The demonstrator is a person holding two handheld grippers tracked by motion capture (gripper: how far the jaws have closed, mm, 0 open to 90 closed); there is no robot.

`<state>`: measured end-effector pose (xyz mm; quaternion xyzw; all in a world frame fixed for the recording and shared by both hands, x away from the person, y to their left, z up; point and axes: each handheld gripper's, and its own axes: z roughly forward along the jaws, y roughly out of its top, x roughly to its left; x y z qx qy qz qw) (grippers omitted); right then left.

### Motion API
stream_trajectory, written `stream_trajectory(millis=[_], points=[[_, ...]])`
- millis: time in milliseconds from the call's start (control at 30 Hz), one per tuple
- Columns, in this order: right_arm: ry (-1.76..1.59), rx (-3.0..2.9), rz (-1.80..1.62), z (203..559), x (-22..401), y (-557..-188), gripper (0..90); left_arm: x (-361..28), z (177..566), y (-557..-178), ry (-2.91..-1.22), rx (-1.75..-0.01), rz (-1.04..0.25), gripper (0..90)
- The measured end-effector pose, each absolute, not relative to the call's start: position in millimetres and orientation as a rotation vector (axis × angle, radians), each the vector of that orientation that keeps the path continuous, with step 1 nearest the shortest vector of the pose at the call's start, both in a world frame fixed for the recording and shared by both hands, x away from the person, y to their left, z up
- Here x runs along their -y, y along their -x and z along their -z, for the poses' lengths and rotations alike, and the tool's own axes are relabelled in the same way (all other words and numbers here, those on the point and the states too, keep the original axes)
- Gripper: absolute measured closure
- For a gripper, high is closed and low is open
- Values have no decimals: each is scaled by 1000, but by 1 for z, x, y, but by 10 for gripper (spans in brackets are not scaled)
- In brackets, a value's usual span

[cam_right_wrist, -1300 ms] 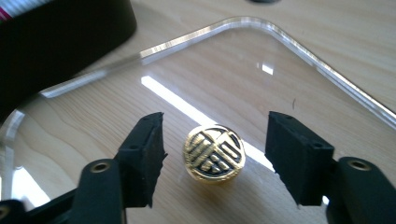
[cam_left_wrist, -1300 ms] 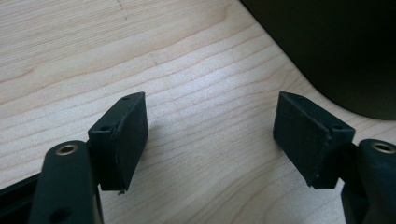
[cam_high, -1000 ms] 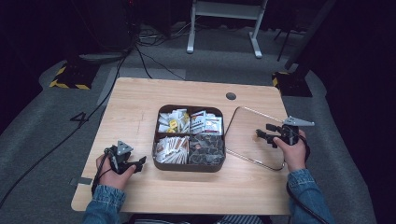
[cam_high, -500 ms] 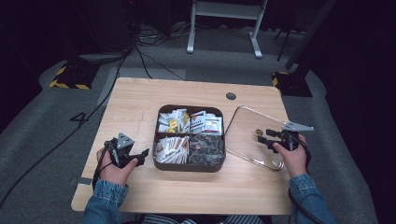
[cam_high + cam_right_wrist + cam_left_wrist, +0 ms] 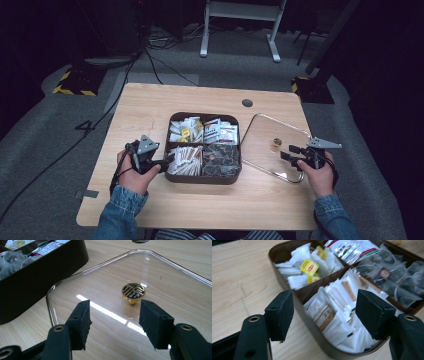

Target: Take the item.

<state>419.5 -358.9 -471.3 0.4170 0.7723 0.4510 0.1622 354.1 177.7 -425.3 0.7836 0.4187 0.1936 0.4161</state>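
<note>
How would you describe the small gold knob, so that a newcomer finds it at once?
Start from the brown compartment box in the middle of the table. The clear glass lid lies flat on the wood on its right side. The gold knob stands at the lid's centre, round, with a dark lattice top.

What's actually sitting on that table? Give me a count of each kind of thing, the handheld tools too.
Brown box with four compartments of tea bags and sachets: 1
Clear glass lid with gold knob, flat on the table beside the box: 1
Handheld tools, left and right: 2
Total: 4
</note>
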Motion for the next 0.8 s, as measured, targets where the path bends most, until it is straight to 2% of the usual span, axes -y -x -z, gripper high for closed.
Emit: stream_trajectory(millis=[267, 433, 567, 733, 800], points=[[-1169, -2200, -1279, 472, 360, -413, 419, -152, 436, -361, -2008, -974, -447, 298], [-1176, -2185, -1320, 469, 364, -409, 414, -138, 443, -363, -2077, -871, -502, 336], [-1183, -2186, -1339, 471, 365, -408, 411, -136, 451, -367, -2118, -908, -491, 343], [-1166, -2201, -1326, 472, 362, -407, 410, -143, 455, -372, -2132, -991, -546, 371], [-1146, -2211, -1317, 472, 360, -406, 409, -146, 456, -374, -2127, -1018, -536, 424]])
